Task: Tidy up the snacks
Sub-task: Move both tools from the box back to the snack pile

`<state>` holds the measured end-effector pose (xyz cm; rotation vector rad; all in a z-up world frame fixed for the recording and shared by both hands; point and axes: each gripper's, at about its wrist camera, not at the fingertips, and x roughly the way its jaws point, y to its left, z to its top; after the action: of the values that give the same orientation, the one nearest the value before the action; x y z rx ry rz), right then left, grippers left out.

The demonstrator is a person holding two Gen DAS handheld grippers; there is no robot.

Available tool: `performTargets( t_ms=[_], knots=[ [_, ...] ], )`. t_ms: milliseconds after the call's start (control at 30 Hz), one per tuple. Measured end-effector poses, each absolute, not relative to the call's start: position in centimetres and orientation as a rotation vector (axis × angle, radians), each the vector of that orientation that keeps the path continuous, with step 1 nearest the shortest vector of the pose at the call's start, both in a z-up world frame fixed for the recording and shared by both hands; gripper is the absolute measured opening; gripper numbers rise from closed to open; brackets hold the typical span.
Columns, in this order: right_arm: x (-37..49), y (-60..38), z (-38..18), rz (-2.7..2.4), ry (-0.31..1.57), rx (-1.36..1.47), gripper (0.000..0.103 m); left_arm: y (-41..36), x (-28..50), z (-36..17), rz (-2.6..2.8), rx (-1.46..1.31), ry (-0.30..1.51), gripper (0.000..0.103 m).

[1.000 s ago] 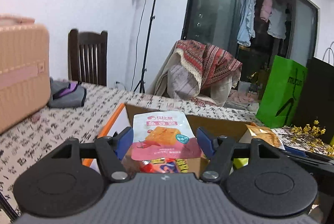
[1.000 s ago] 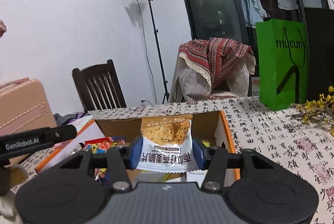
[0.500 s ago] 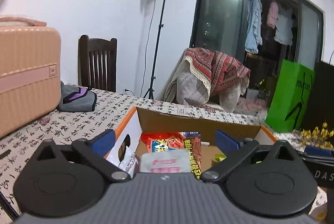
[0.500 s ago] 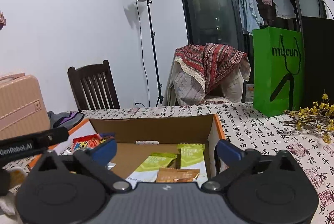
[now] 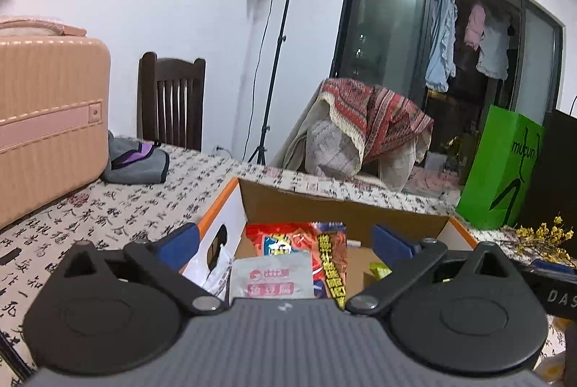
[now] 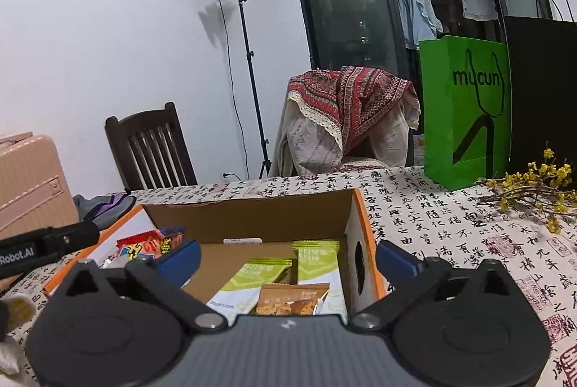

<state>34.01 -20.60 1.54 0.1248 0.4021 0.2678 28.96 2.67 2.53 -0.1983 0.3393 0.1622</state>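
Note:
An open cardboard box point(image 5: 335, 208) point(image 6: 252, 217) with orange edges sits on the table. My left gripper point(image 5: 285, 239) hovers open over its left half, where a pink-and-white pouch point(image 5: 274, 277) lies on a red snack bag point(image 5: 306, 239). Above the right half my right gripper point(image 6: 288, 252) stands open. Below it lie green packets point(image 6: 313, 261) and an orange-brown chip packet point(image 6: 292, 298). Nothing is between either pair of jaws. The red snack bag point(image 6: 148, 244) also shows at the left of the right wrist view.
A patterned cloth point(image 6: 450, 225) covers the table. A peach suitcase point(image 5: 47, 120) and a grey pouch point(image 5: 137, 160) stand at the left. A green paper bag point(image 6: 465, 113), a black bag point(image 6: 544, 91) and yellow flower twigs point(image 6: 533, 188) are at the right. Chairs and a lamp stand point(image 6: 249, 77) lie behind.
Both grippers opened wide. The pink pouch dropped from the left one and the chip packet from the right one into the box.

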Motion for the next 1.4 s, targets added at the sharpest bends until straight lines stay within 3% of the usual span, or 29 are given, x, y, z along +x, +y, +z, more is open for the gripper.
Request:
performTargets(
  t_ms=[600,1400],
  knots=[
    [26.4,-23.9,5.0,0.241,0.407,0.115,0.103,2.8,21.0,5.9,0.106,-0.213,0.358,0.103],
    [20.9,-26.9,-3.5,0.179,0.678,0.002,0.103,6.2,14.5,-2.7,0.097,-0.226,0.509,0.103]
  ],
)
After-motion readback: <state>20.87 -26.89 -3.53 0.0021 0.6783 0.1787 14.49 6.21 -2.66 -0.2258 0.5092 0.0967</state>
